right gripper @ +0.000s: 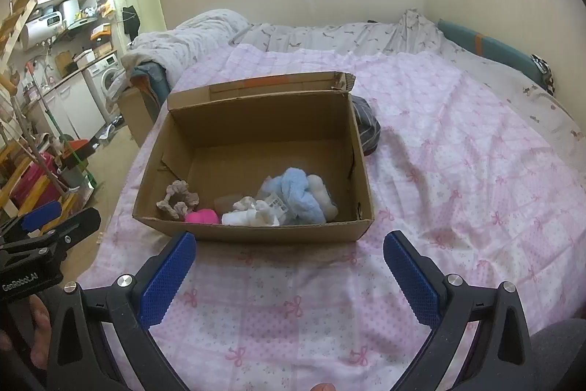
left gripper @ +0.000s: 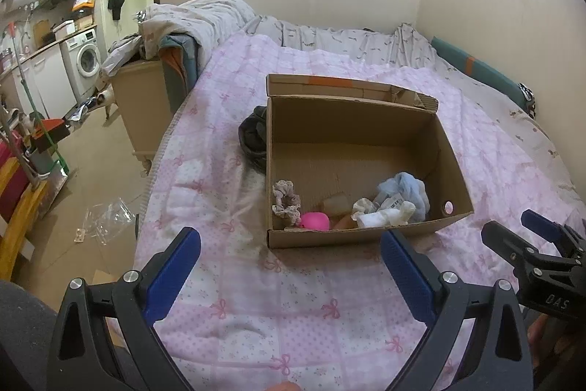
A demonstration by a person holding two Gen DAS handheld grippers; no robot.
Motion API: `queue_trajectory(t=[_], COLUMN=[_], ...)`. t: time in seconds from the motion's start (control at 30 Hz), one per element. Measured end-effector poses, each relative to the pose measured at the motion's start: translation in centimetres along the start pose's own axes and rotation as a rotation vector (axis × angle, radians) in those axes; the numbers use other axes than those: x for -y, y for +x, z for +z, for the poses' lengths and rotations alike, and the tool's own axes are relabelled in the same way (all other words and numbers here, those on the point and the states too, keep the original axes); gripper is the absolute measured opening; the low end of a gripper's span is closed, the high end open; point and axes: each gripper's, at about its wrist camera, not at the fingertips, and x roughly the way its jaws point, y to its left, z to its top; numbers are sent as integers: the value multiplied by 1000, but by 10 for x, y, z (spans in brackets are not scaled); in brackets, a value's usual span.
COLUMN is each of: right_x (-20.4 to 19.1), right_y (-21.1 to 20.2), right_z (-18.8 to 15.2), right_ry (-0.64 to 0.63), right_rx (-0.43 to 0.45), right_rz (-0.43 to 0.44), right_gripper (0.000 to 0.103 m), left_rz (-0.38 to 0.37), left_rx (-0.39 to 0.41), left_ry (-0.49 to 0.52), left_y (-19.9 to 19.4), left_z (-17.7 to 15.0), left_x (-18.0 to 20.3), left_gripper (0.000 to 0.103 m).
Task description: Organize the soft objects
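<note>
An open cardboard box sits on the pink bedspread. Inside, near its front wall, lie a beige scrunchie, a pink ball, a white sock and a light blue fluffy piece. A dark garment lies beside the box. My left gripper is open and empty, in front of the box. My right gripper is open and empty, also in front of the box; it shows at the right edge of the left wrist view.
The pink bedspread covers a bed against the wall. A grey duvet is heaped at the far left corner. A wooden cabinet stands by the bed. A plastic bag lies on the floor.
</note>
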Motion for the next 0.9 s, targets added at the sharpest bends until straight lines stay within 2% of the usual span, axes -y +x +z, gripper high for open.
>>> queue_trajectory(t=[0.9], right_x=[5], right_y=[2], right_z=[-1], right_ry=[-2], right_rx=[2], right_rz=[-13], right_gripper=[103], left_rz=[-8], left_rx=[-2], left_ry=[8], left_y=[0], left_z=[-2], left_x=[-2], left_gripper=[98])
